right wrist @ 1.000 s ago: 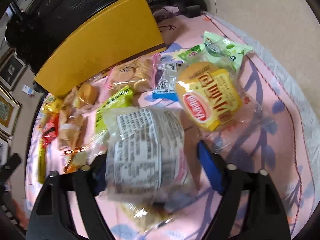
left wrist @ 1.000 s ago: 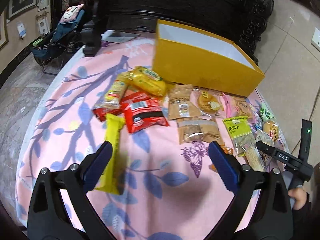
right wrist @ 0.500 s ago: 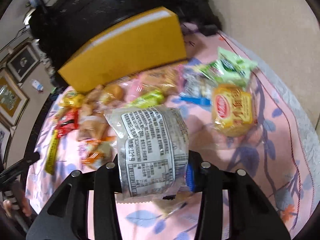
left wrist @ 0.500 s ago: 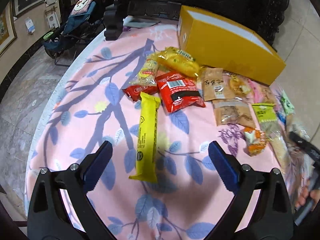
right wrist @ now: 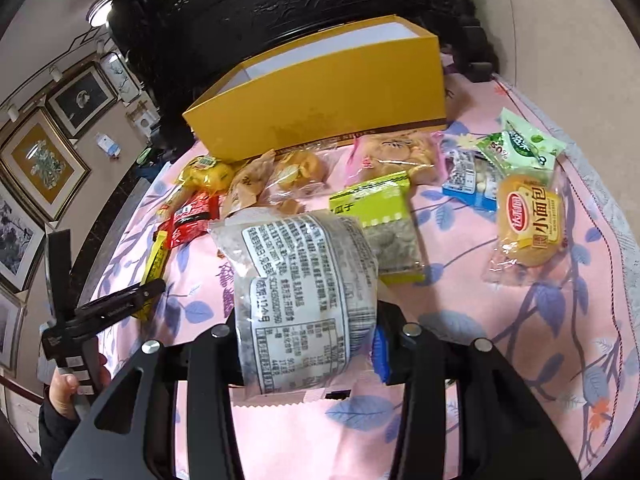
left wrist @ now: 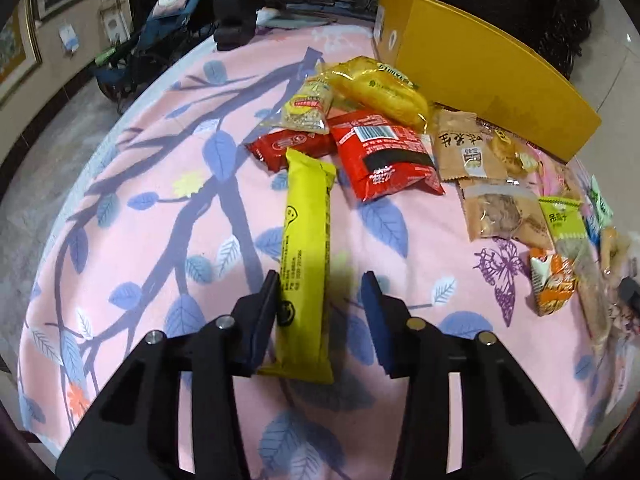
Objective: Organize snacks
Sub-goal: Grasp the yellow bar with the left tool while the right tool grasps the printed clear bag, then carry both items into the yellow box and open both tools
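Note:
A long yellow snack bar [left wrist: 306,256] lies on the pink cloth. My left gripper [left wrist: 320,300] straddles its near end, jaws partly closed; the left pad touches the bar, the right pad stands apart. My right gripper [right wrist: 308,344] is shut on a clear packet with a printed label [right wrist: 304,280], held above the table. An open yellow box [right wrist: 332,100] stands at the back, also in the left wrist view [left wrist: 480,64]. Several other snack packs lie in front of it.
Red packs [left wrist: 384,156], a yellow bread pack [left wrist: 380,88] and brown packs [left wrist: 464,148] crowd the middle. A small bread pack [right wrist: 528,224] and green packs [right wrist: 524,144] lie at the right. The left gripper's handle [right wrist: 100,312] shows at the left.
My left gripper has moved over the yellow bar and its jaws have narrowed around it. My right gripper has closed on the clear packet and lifted it.

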